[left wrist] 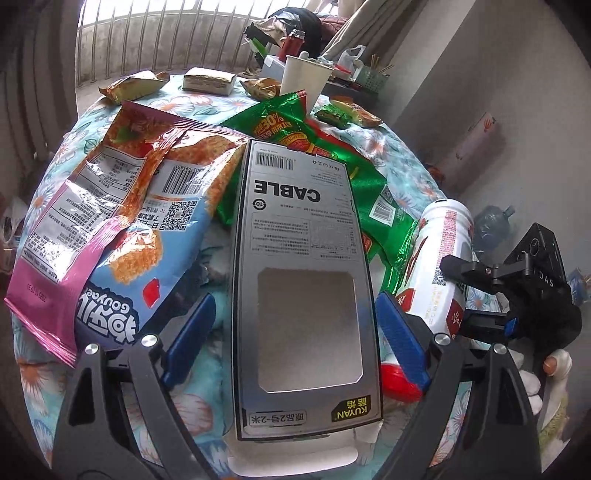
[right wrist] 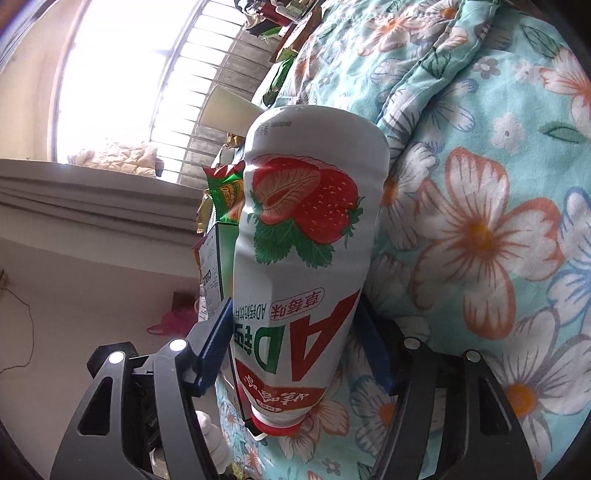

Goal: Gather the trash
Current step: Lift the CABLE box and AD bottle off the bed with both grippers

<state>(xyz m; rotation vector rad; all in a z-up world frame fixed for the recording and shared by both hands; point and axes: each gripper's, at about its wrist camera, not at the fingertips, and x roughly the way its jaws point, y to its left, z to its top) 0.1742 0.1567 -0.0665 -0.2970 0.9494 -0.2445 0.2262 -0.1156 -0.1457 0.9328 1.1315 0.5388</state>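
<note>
You're in a home, a lived-in room by the look of it. There's a round table [left wrist: 402, 155] under a flowered cloth [right wrist: 480, 221], a barred window [left wrist: 155, 33] with a curtain [left wrist: 373, 22] beside it, and a quilt [right wrist: 118, 157] on the sill. Snack wrappers [left wrist: 110, 192], a paper cup [left wrist: 304, 79] and a red flask [left wrist: 291, 42] clutter the tabletop, and a water jug [left wrist: 493, 225] sits on the floor.
</note>
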